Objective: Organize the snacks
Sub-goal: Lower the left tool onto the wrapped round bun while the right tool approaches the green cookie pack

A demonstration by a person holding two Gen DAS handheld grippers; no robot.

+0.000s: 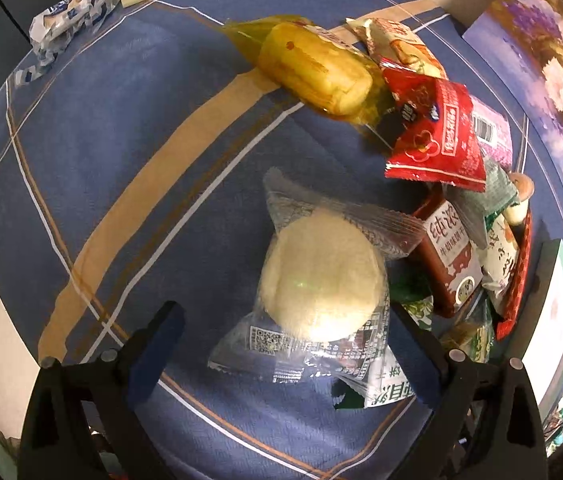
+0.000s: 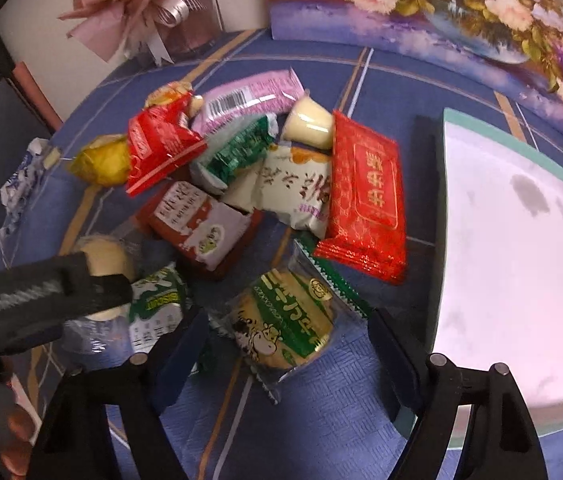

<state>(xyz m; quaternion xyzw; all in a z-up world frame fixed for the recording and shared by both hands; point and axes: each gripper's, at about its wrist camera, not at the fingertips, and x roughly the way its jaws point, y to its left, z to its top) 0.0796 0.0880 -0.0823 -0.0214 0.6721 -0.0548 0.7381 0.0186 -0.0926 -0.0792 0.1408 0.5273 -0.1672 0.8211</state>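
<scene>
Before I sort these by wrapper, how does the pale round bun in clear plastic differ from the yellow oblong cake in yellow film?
The pale round bun is whitish and disc-shaped; the yellow oblong cake is golden and loaf-shaped. The bun's wrapper is clear with black print; the cake's is tinted yellow. The bun lies between the open left gripper fingers; the cake lies farther off. Both rest on the blue cloth.

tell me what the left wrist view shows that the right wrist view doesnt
Only the left wrist view: the whole pale round bun in clear wrap, lying between the open left claw fingers. Only the right wrist view: the cow-print biscuit pack between the open right claw fingers, the pudding cup, the white box lid, the gift bow. Both: the red packet, the yellow cake, the blue cloth.
</scene>
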